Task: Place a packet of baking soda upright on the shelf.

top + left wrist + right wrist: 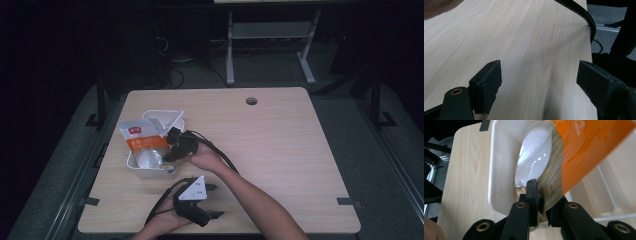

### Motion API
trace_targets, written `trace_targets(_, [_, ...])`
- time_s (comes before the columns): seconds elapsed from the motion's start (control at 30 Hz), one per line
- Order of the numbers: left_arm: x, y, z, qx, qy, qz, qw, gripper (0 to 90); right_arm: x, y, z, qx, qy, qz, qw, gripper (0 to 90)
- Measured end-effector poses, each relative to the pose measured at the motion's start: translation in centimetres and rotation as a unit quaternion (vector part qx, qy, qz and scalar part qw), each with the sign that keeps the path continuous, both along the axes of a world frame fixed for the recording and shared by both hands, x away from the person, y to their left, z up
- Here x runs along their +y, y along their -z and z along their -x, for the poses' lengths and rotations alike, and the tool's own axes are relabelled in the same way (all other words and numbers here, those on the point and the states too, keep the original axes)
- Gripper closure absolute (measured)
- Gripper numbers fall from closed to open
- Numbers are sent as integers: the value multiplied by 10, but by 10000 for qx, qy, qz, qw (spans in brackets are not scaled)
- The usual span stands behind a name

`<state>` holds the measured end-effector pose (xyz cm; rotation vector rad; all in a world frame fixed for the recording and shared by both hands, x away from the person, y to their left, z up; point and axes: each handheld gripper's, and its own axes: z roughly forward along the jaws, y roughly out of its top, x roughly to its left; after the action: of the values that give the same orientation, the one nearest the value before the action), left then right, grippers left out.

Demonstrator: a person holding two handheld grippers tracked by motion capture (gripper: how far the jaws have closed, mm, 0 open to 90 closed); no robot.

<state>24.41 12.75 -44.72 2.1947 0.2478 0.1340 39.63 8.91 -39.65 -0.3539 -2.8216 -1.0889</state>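
Pale wooden tabletop carries a white bin at its left. An orange-and-clear pouch lies in it, long axis running near to far. Right gripper pinches its near edge, hiding that edge. Left gripper rests nearer, jaws apart.

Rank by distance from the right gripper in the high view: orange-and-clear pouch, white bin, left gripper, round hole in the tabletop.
1. orange-and-clear pouch: between the jaws of the right gripper, at its left.
2. white bin: under the pouch.
3. left gripper: toward the near edge.
4. round hole in the tabletop: far side, to the right.
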Motion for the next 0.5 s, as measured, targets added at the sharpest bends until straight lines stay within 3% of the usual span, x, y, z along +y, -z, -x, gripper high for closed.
trace_targets(0.2, [0,0,-1,14,-5,-6,10000,198,-7,-3,-2,115,34,-190,9997,714])
trace_targets(0.37, [0,0,-1,9,-18,3,10000,198,-5,-3,2,-96,-55,-117,9999,827])
trace_targets(0.5, [0,0,-1,12,-28,1,10000,198,-5,-1,1,-48,10,-118,9999,843])
